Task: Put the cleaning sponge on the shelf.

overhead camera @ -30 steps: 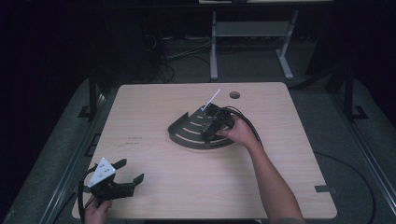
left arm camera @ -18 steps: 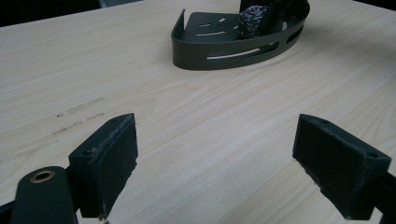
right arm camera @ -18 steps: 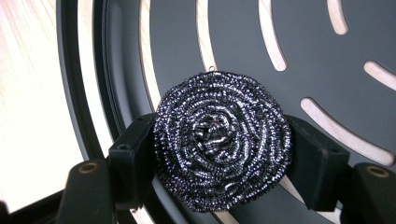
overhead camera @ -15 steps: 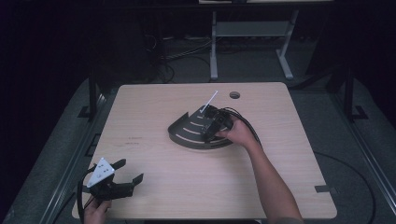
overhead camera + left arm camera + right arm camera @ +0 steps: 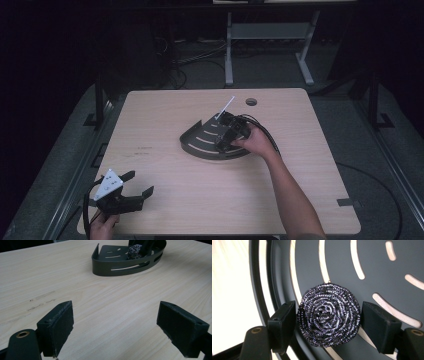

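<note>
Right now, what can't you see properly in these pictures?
- Steel scourer: in the high view the right gripper and hand cover it.
- Whether the right gripper's pads still touch the scourer: too close to tell; its jaws have just been opening.
- Dark slotted tray: its far side is cut off by the top edge of the left gripper view.
- White stick by the tray: too small to name.
</note>
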`<state>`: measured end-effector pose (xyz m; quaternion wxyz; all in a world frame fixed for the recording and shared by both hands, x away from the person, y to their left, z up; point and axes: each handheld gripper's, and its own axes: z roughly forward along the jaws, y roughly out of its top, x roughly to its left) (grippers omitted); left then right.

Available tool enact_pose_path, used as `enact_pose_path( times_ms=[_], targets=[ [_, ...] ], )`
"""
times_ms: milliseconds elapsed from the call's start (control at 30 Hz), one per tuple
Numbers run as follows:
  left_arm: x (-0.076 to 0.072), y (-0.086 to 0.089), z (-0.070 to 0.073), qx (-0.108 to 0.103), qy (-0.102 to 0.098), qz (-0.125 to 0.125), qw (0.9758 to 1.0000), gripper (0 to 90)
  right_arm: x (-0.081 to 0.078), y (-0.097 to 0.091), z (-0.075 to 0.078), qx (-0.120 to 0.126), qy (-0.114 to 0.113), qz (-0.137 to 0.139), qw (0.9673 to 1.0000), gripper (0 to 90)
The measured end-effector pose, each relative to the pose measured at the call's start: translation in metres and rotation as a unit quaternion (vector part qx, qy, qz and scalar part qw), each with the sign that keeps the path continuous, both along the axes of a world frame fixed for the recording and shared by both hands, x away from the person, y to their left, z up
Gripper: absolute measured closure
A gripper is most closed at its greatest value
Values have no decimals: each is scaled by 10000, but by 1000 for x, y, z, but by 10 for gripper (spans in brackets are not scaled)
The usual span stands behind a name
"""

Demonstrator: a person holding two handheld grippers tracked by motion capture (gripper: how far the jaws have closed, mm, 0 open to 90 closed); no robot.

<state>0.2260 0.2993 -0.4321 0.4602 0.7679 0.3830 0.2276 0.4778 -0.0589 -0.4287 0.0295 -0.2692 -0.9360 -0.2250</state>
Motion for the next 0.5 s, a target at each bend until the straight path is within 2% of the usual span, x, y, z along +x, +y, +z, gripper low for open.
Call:
enact_pose_path(
  times_ms=[500],
  targets=[
    [0, 0, -1, -5, 16, 8, 10000, 133, -9, -8, 22, 221, -289, -46, 9993, 189]
  ],
)
